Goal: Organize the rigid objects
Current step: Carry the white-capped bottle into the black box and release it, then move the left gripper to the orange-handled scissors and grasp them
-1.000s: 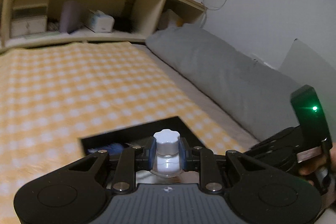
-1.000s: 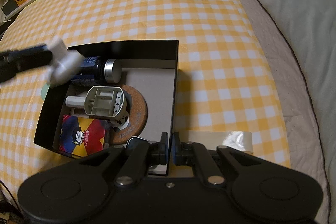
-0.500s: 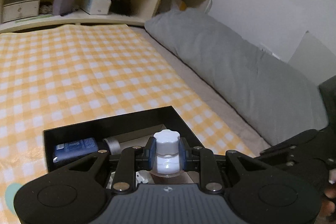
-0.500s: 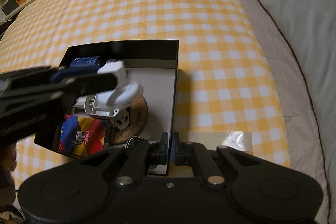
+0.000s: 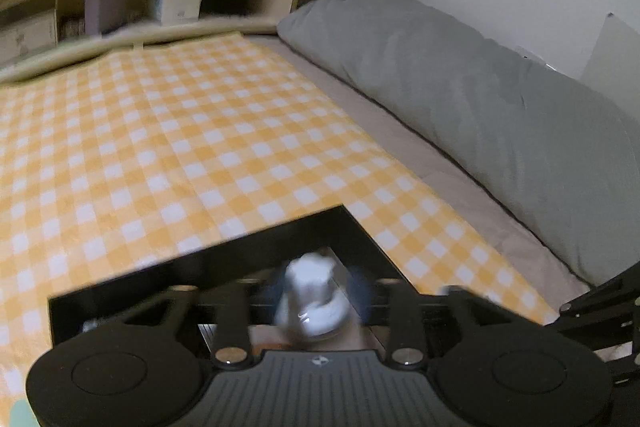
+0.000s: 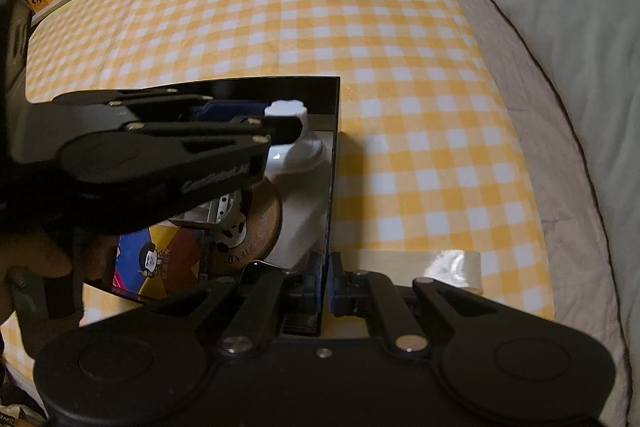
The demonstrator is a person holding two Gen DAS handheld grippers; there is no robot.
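the left gripper (image 5: 318,293) has just been opening its jaws — half a second ago its blue pads were clamped on the knob of the white lid (image 6: 294,137), and now they stand apart on either side of it, blurred, no longer pressing. the lid sits between the jaws but free of them, resting inside the black box (image 6: 335,131) in the far corner, against the right wall. a second ago it hung above the box's left edge; it has since been carried across and set down. i judge this item as placed, and the next move is likely to draw the left gripper back out without nudging the lid.

the right gripper (image 6: 323,285) has not changed: its jaws are closed on the near end of the box's right wall, pinching it to steady the box.

counting outward from the right jaws: one box; inside it, one colourful card (image 6: 160,259), one round cork coaster (image 6: 256,231), one grey plastic part (image 6: 218,213), one white lid, and beyond them one dark blue item mostly hidden behind the left gripper. just right of the jaws lies one roll of tape (image 6: 452,263) on the yellow checked cloth (image 6: 320,7) — the only item i can see outside the box. farther off, one grey pillow (image 6: 560,7) along the right.
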